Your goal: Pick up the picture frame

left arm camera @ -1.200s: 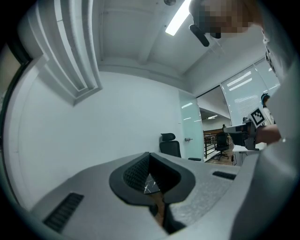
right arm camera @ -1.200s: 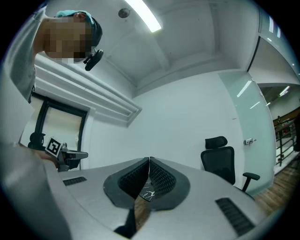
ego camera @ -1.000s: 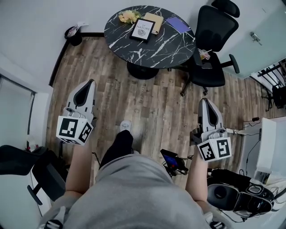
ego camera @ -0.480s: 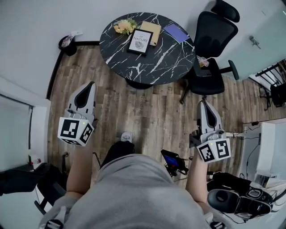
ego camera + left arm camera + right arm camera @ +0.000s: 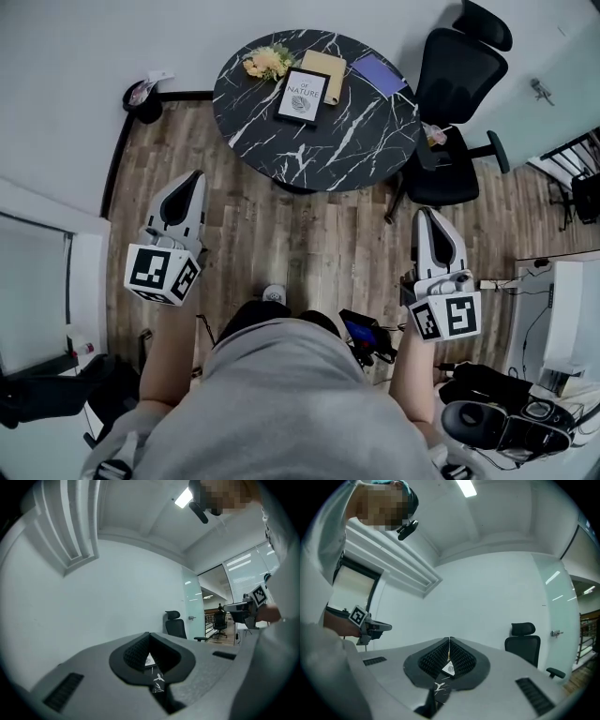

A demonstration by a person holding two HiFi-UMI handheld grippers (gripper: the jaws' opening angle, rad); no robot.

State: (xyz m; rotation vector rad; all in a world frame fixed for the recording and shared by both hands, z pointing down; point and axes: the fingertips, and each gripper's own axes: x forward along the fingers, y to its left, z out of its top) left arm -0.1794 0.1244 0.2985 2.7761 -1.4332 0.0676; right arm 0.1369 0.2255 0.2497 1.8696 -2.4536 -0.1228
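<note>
The picture frame, black-edged with a white print, stands on the round black marble table at the top of the head view. It shows small through the opening behind the jaws in the left gripper view and the right gripper view. My left gripper and right gripper are held level over the wooden floor, well short of the table, pointing toward it. Both are shut, jaw tips together, with nothing held: left gripper, right gripper.
On the table also lie yellow flowers, a tan book and a purple notebook. A black office chair stands at the table's right. A dark bin sits by the wall. Cables and gear lie at lower right.
The person has walked toward the table: table and frame have slid lower and nearer in the head view. Both grippers have come forward with them, still shut.
</note>
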